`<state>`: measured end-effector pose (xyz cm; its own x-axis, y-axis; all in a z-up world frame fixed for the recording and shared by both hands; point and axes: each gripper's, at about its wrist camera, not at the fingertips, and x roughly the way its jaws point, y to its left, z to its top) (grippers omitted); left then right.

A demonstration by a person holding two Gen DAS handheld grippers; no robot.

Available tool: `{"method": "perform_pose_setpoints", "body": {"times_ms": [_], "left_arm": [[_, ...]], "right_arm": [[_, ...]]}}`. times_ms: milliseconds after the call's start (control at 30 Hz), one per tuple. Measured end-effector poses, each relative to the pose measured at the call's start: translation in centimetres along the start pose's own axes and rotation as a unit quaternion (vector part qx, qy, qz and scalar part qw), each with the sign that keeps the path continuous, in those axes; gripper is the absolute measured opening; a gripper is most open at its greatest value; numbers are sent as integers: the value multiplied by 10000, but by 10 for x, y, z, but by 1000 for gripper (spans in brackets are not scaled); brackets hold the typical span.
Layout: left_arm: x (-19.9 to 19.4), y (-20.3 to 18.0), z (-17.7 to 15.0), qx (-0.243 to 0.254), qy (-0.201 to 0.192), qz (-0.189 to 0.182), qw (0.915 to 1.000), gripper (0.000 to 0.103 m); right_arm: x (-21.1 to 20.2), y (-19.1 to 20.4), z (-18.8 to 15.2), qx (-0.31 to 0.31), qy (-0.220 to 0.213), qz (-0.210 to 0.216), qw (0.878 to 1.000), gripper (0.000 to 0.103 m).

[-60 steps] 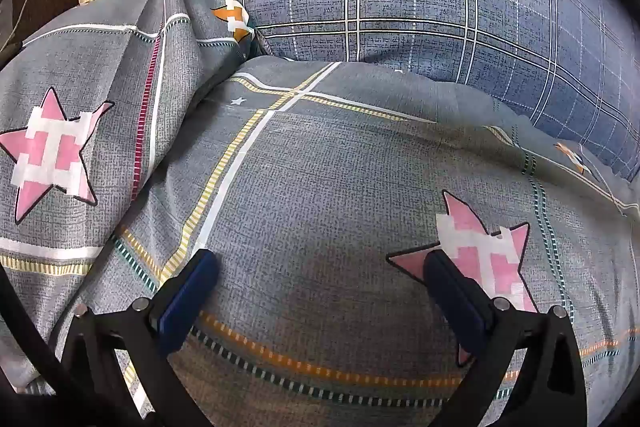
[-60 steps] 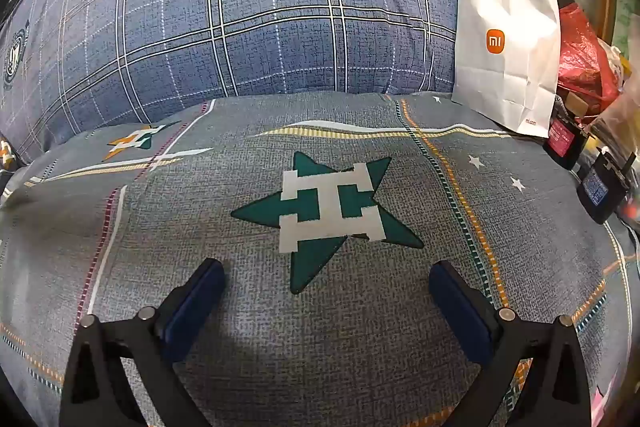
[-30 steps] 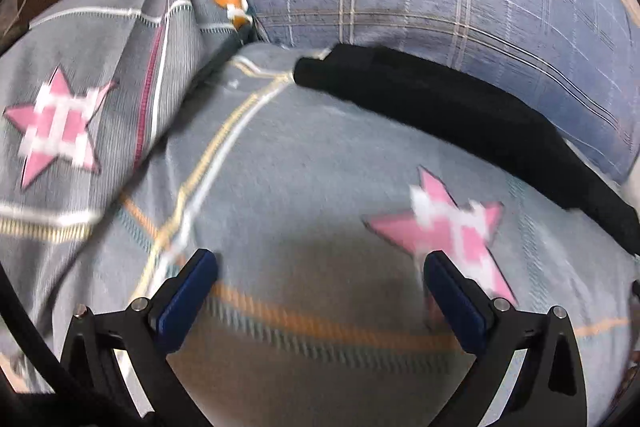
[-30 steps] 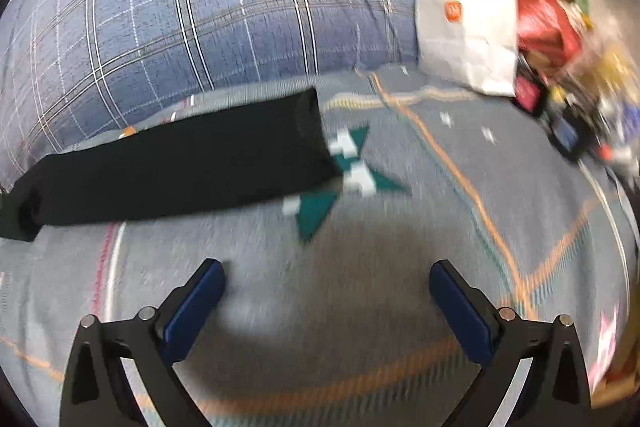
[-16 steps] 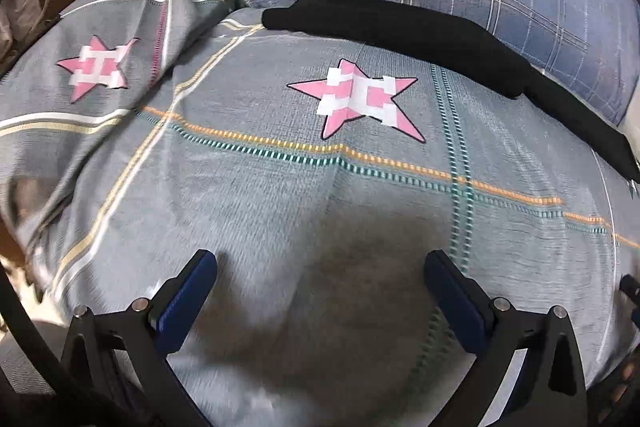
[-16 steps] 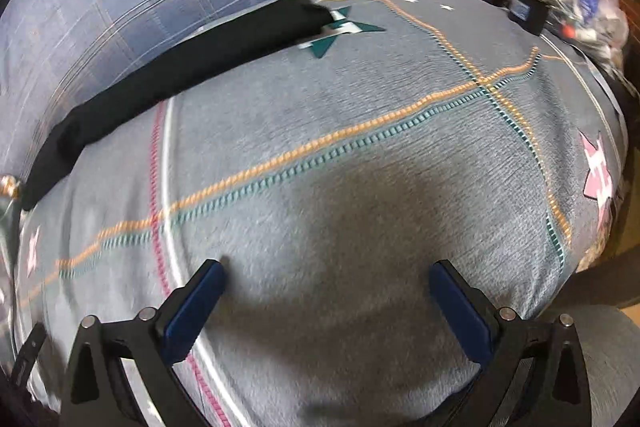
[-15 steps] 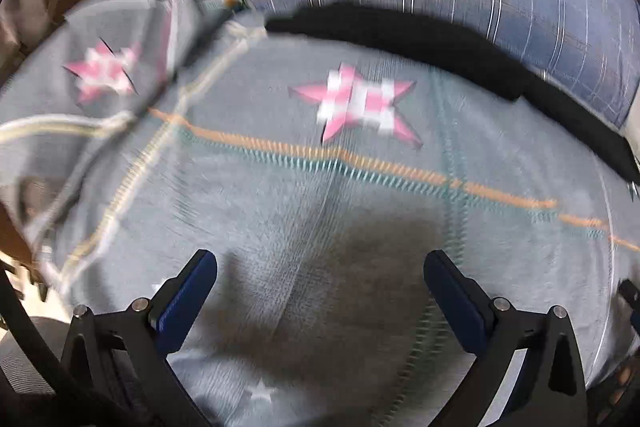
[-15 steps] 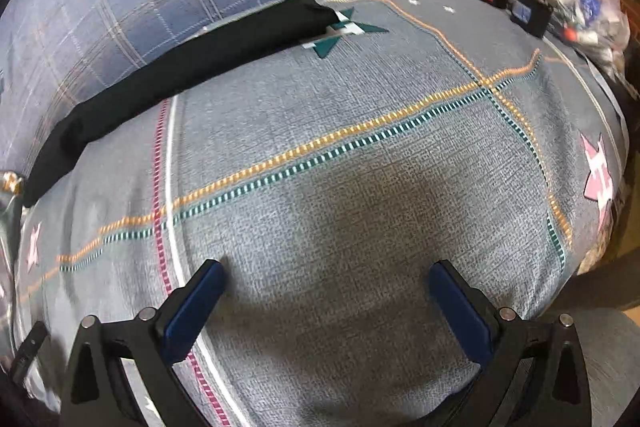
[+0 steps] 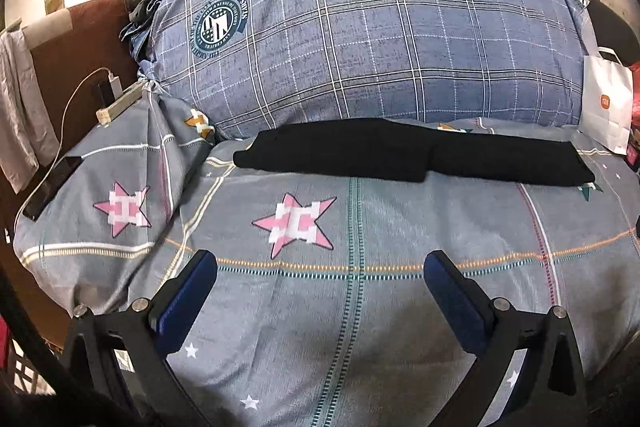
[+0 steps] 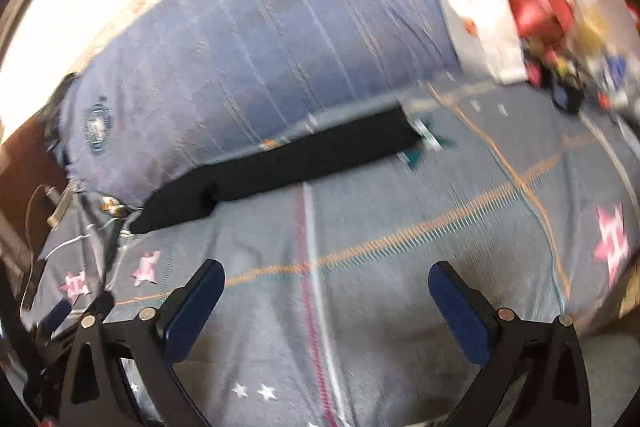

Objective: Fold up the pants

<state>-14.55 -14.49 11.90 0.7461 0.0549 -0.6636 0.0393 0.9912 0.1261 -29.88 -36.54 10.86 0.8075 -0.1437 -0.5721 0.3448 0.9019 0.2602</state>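
Left wrist view shows us well back from the black pants [image 9: 416,157], which lie as a long narrow strip across the far side of the bed [image 9: 360,307], just in front of the blue checked pillow [image 9: 360,39]. A second ago we were close over the sheet; now both tools have pulled away. Our left gripper [image 9: 320,279] and right gripper [image 10: 326,287] each hang with jaws spread wide, holding nothing. We judge the lengthwise fold done, with the pants released and a crosswise fold probably left.
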Motion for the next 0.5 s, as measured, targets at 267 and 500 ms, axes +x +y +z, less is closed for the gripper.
{"method": "perform_pose_setpoints", "body": {"times_ms": [267,500], "left_arm": [[-11,-19,45,-9,-315,-58,9995,103],[5,-33,86,-34,-397,-200,9990,103]], "right_arm": [[-3,31,45,-169,-230,258,9993,103],[16,31,73,12,-100,363,9993,103]]}}
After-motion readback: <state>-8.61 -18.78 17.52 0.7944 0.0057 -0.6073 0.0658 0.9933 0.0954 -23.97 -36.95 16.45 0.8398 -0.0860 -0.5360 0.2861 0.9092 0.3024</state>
